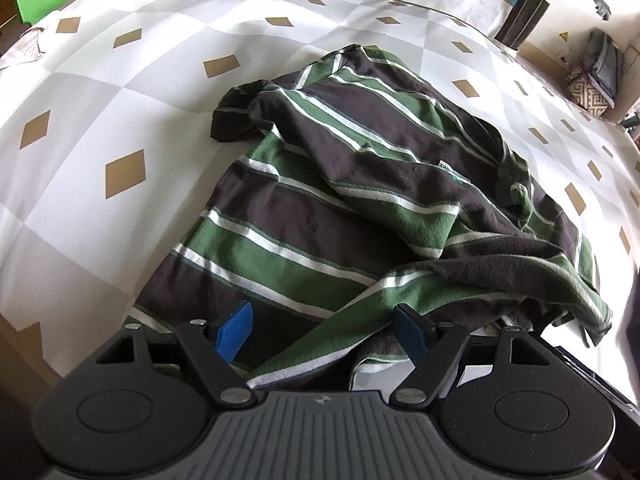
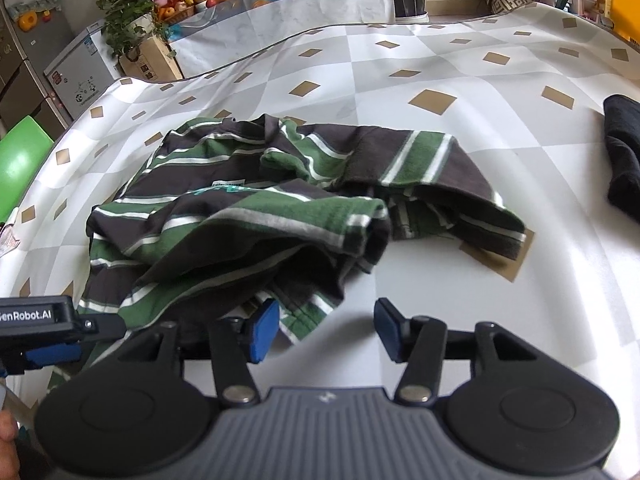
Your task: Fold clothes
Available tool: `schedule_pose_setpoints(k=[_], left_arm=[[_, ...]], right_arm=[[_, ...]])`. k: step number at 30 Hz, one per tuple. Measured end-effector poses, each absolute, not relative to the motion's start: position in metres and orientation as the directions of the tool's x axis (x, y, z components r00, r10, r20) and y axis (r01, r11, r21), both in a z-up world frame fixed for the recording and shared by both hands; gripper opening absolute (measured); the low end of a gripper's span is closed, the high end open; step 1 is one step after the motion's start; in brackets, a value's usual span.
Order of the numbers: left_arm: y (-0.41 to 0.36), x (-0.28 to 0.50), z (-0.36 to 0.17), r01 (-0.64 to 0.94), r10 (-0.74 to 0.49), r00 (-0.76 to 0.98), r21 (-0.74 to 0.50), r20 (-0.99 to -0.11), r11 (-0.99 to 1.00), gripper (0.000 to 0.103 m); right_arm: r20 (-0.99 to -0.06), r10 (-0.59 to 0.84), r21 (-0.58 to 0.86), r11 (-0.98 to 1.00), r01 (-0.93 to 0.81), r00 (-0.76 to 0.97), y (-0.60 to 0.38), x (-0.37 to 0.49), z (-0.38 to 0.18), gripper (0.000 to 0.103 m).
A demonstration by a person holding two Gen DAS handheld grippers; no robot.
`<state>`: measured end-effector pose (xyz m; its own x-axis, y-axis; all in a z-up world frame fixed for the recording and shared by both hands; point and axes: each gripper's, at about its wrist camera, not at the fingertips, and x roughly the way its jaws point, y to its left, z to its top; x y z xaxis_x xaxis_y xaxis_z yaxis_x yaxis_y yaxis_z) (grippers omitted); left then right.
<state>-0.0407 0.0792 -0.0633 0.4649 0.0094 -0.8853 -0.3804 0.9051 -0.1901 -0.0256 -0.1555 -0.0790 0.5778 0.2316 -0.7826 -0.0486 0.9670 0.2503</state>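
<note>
A crumpled shirt (image 1: 340, 184) with dark grey, green and white stripes lies in a heap on the table. My left gripper (image 1: 324, 334) hovers at the shirt's near edge with its blue pads wide apart; a fold of striped cloth runs under and between them, and neither pad presses on it. In the right wrist view the same shirt (image 2: 248, 208) spreads across the middle. My right gripper (image 2: 326, 331) is open at the shirt's near right corner, its left pad beside the hem and mostly bare tablecloth between the pads. The left gripper's body (image 2: 36, 320) shows at the left edge.
The table wears a white and grey checked cloth with gold diamonds (image 2: 440, 260). A black garment (image 2: 624, 160) lies at the right edge. A green chair (image 2: 20, 160) stands to the left. Plants, fruit and boxes (image 2: 132, 20) crowd the room behind the table.
</note>
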Motion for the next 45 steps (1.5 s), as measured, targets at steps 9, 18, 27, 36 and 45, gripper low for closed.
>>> schedule_pose_setpoints(k=[9, 18, 27, 36, 45], left_arm=[[0.077, -0.036, -0.069, -0.381, 0.008, 0.451, -0.184, -0.893, 0.906, 0.075], [0.073, -0.035, -0.069, -0.362, 0.008, 0.449, -0.174, -0.894, 0.916, 0.075], [0.076, -0.040, -0.063, -0.346, -0.005, 0.465, -0.187, -0.885, 0.919, 0.075], [0.073, -0.049, -0.051, -0.303, -0.010, 0.495, -0.183, -0.869, 0.935, 0.075], [0.076, -0.057, -0.045, -0.289, -0.001, 0.500, -0.168, -0.866, 0.942, 0.075]], right_arm=[[-0.772, 0.166, 0.080, 0.983, -0.164, 0.614, -0.123, -0.022, -0.084, 0.052], [-0.786, 0.162, 0.033, 0.975, -0.221, 0.597, -0.107, -0.022, -0.082, 0.010], [-0.788, 0.171, 0.089, 0.982, -0.166, 0.591, -0.128, -0.035, -0.058, 0.008], [-0.763, 0.081, 0.032, 0.996, -0.087, 0.641, -0.169, -0.066, -0.017, 0.008], [-0.810, -0.014, 0.037, 0.997, 0.074, 0.587, -0.208, -0.096, -0.013, 0.020]])
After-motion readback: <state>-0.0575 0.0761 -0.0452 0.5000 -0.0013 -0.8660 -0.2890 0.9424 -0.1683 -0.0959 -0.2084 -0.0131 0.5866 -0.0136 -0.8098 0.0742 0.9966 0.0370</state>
